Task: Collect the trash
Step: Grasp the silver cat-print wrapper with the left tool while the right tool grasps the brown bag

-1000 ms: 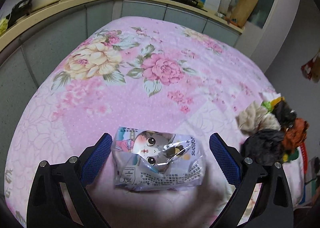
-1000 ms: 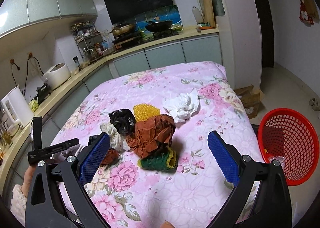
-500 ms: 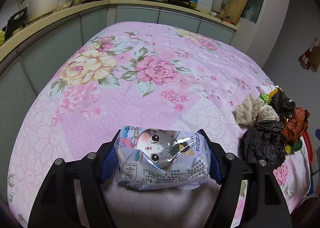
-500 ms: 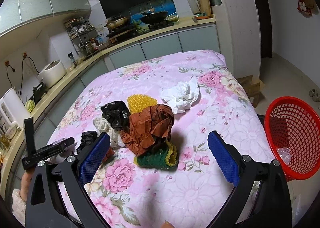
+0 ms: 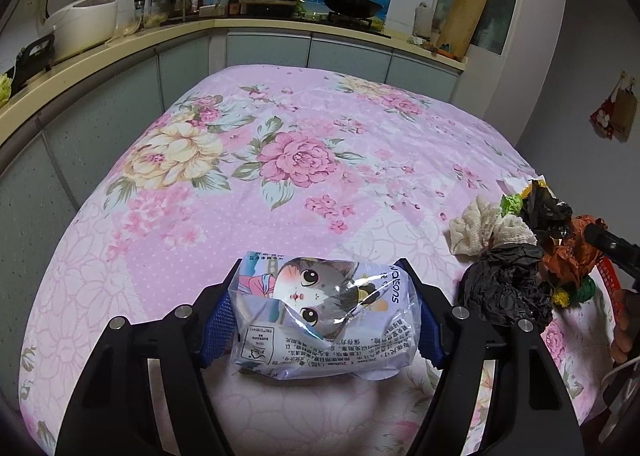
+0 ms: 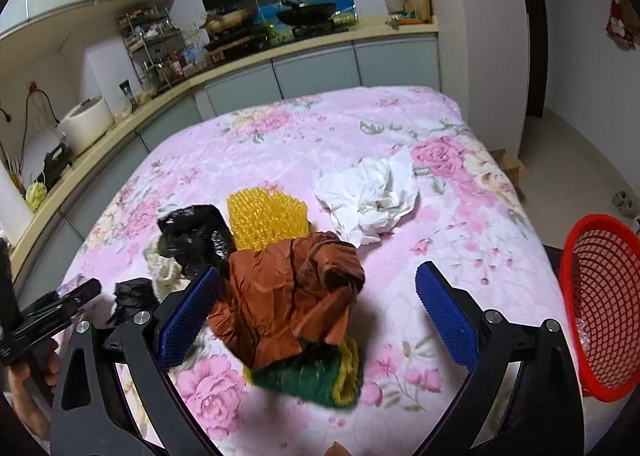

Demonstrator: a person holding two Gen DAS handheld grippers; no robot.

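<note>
Left gripper (image 5: 322,320): we see its fingers (image 5: 218,320) clenched on the cat-print tissue pack (image 5: 324,316), blue pads pressing both short ends, the pack crumpled slightly between them and sitting low over the pink floral quilt (image 5: 240,192); we cannot tell whether its underside touches the cloth. Just right of that pack in the left wrist view lies a crumpled black bag (image 5: 504,288), with a cream rag (image 5: 484,230) behind it. Right gripper (image 6: 318,314): fingers (image 6: 446,320) spread wide and released, holding nothing, poised over the trash heap. Between them we note the crumpled brown paper (image 6: 288,300), which rests on a green-and-yellow scrubber (image 6: 308,376); the left pad sits just beside the paper's edge. Behind the brown paper lie a yellow bubble sheet (image 6: 266,218) and a second black bag (image 6: 196,234), touching each other. A crumpled white tissue (image 6: 370,198) lies beyond, near the heap. The red mesh basket (image 6: 596,296) stands off the quilt's right edge, with a bit of clear plastic visible inside. A kitchen countertop (image 6: 280,48) runs along the far wall.
</note>
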